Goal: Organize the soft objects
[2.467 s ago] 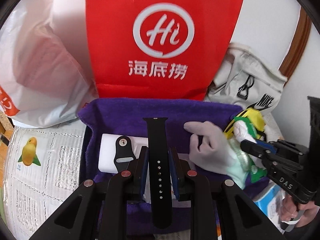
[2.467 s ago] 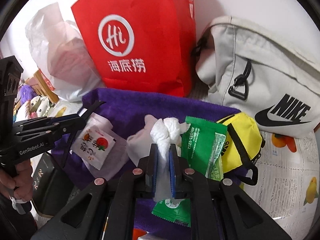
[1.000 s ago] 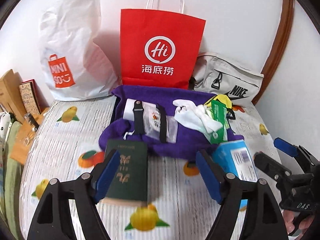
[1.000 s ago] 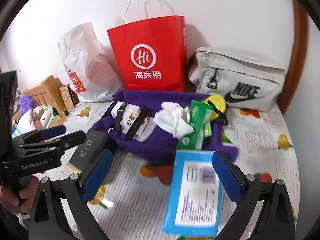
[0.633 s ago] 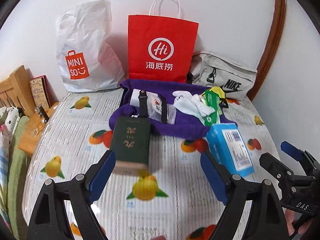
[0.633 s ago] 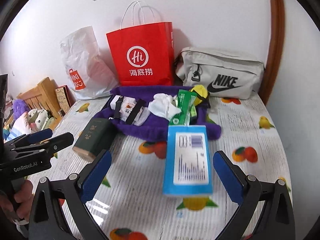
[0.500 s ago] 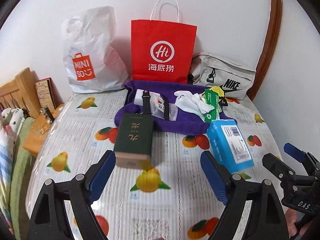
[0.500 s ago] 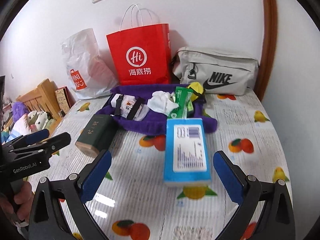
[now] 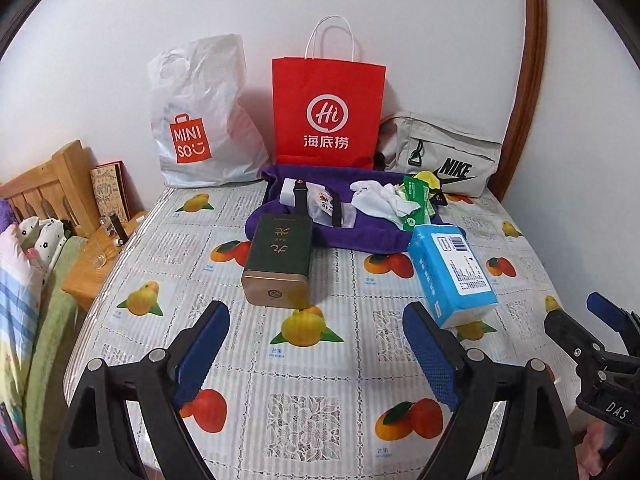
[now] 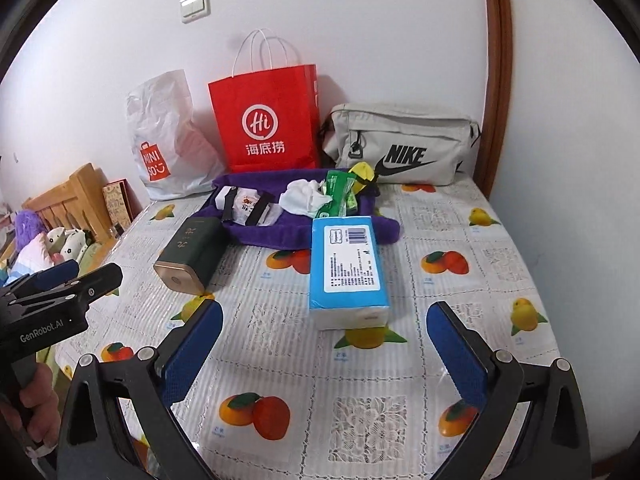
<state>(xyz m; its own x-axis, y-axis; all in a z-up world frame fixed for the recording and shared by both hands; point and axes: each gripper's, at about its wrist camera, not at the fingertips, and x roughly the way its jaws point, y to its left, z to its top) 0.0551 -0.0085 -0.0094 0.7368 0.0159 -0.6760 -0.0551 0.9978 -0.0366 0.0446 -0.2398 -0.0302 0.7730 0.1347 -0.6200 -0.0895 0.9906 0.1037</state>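
A purple towel (image 9: pixel 360 236) (image 10: pixel 260 236) lies at the back of the table. On it sit a black watch strap (image 9: pixel 301 196), a white snack packet (image 9: pixel 324 204), a white cloth (image 9: pixel 380 200) (image 10: pixel 304 198), a green wipes pack (image 9: pixel 416 204) (image 10: pixel 338 192) and a small yellow pouch (image 10: pixel 362 172). My left gripper (image 9: pixel 316 354) is open and empty, well in front of the towel. My right gripper (image 10: pixel 324 348) is open and empty, just short of a blue tissue pack (image 10: pixel 348 264) (image 9: pixel 452 268).
A dark green tin (image 9: pixel 280 260) (image 10: pixel 192 252) lies left of the tissue pack. A red paper bag (image 9: pixel 328 116), a white Miniso bag (image 9: pixel 200 120) and a grey Nike bag (image 9: pixel 444 156) stand against the wall. A wooden headboard (image 9: pixel 48 188) and bedding are at left.
Both grippers let go of the strap and the white cloth, opened wide and pulled back from the towel. They have since kept backing away and rising, so more table shows.
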